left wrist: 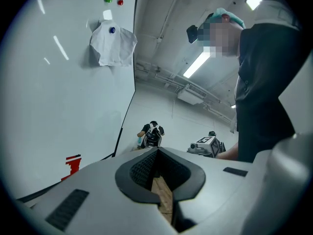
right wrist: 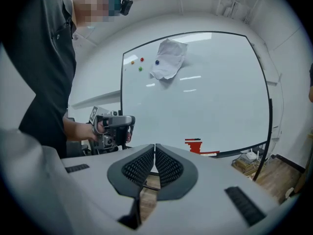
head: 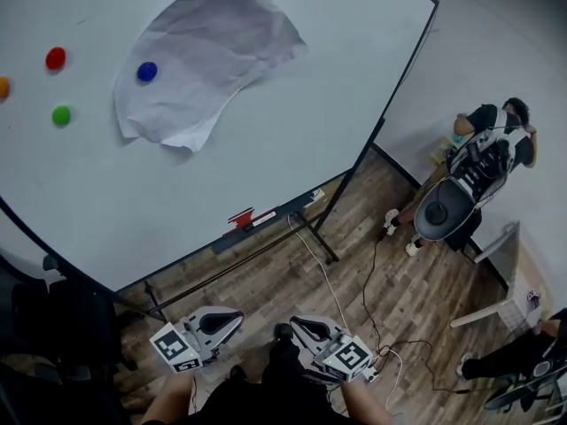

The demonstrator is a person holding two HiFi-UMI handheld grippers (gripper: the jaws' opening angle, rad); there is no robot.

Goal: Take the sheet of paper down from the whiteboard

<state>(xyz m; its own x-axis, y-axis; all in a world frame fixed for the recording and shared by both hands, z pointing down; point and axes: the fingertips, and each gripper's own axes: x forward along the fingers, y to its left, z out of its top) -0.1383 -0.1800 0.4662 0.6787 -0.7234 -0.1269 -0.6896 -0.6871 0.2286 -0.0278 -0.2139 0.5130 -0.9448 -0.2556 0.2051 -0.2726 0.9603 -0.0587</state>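
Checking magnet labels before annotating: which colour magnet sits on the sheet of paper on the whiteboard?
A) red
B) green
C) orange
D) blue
D: the blue magnet sits on the crumpled sheet of paper. In the head view, the red magnet, green magnet and orange magnet sit on bare whiteboard to the left of the sheet.

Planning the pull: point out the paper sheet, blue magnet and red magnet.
paper sheet (head: 217, 47), head view, crumpled middle.
blue magnet (head: 147, 72), head view, its centre.
red magnet (head: 56, 57), head view, its centre.
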